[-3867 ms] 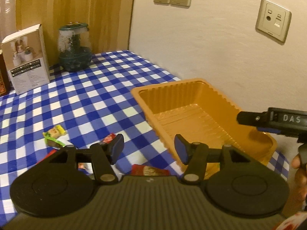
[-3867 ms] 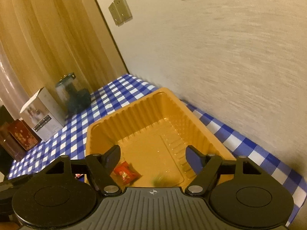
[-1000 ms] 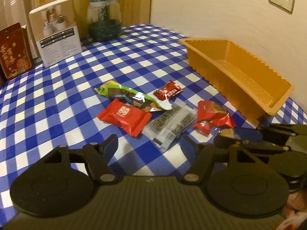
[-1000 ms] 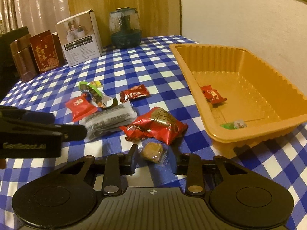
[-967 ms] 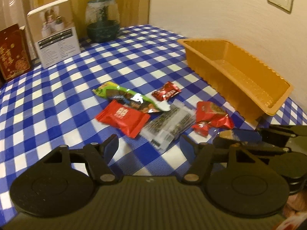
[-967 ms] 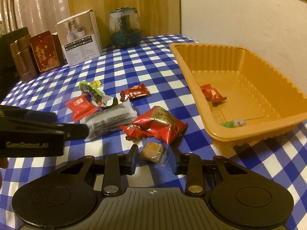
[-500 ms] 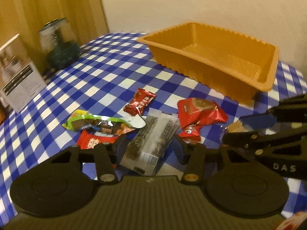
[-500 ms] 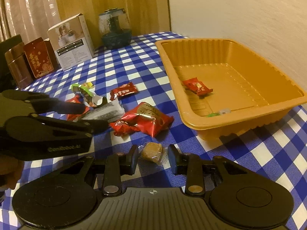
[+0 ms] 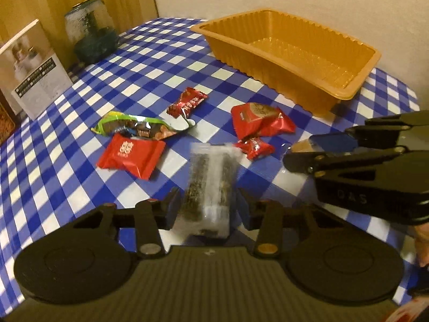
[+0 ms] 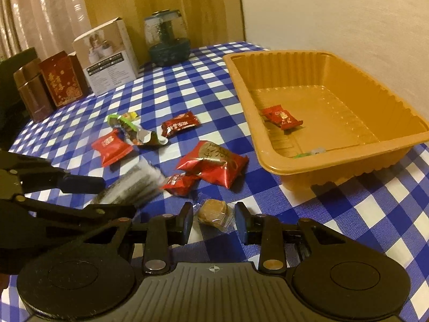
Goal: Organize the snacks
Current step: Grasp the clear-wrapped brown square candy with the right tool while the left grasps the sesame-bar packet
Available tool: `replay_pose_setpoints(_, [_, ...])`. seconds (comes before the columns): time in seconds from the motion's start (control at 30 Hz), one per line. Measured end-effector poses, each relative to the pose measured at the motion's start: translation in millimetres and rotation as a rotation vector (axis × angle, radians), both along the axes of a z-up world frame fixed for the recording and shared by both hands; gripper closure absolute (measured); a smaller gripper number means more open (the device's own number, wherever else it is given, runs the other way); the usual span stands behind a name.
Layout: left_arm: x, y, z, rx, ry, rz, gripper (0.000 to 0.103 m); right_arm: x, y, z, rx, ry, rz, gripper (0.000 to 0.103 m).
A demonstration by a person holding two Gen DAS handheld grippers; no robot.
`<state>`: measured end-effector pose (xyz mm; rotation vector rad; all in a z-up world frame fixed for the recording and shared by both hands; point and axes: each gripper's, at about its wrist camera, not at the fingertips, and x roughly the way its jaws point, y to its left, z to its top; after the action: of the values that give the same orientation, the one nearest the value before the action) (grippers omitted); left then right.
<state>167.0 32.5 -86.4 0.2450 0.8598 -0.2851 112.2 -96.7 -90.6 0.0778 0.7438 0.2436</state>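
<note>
**Both grippers take a snack for the tray**

The left gripper [image 9: 205,208], jaws just closing, pinches the clear pack [image 9: 210,187] for lifting. The right gripper [image 10: 214,221] brackets the cookie [image 10: 214,212]; contact unclear. The tray [image 10: 335,158], rightmost, holds two sweets.

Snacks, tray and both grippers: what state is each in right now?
Left gripper: jaws just closing around clear seaweed pack.
Right gripper: shut on brown cookie.
Orange tray: upright, holds one red candy and a small green sweet.
Green wrapper: torn open, on cloth.
</note>
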Motion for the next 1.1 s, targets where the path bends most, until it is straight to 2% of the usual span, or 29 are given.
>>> replay_pose_setpoints(0.07, [0,2,-3,-0.009,0.003,0.004,0.056,-2,1,0,-0.018,-0.008,0.02,0.069])
replay_pose_setpoints(0.17, [5,6,-7,-0.03,0.013,0.018,0.055,-5,3,-1,-0.04,-0.017,0.044,0.065])
replay_pose_setpoints(0.37, [9,5,-8,-0.04,0.001,0.009,0.055,-6,10,-3,-0.087,-0.03,0.058,0.06])
replay_pose_setpoints(0.43, [9,5,-8,-0.042,-0.001,0.003,0.055,-7,12,-4,-0.12,-0.034,0.08,0.055])
replay_pose_setpoints(0.57, [9,5,-8,-0.05,0.009,-0.008,0.058,-9,12,-6,-0.136,-0.039,0.107,0.053])
replay_pose_setpoints(0.63, [9,4,-8,-0.047,0.009,-0.011,0.064,-8,10,-6,-0.118,-0.036,0.105,0.053])
replay_pose_setpoints(0.7, [9,3,-7,-0.043,0.011,-0.007,0.065,-8,11,-6,-0.124,-0.036,0.109,0.054])
replay_pose_setpoints(0.77, [9,2,-7,-0.039,0.011,-0.005,0.066,-9,12,-6,-0.133,-0.045,0.113,0.065])
replay_pose_setpoints(1.1, [6,6,-1,-0.048,0.013,0.049,0.067,-11,11,3,-0.099,-0.051,0.112,0.07])
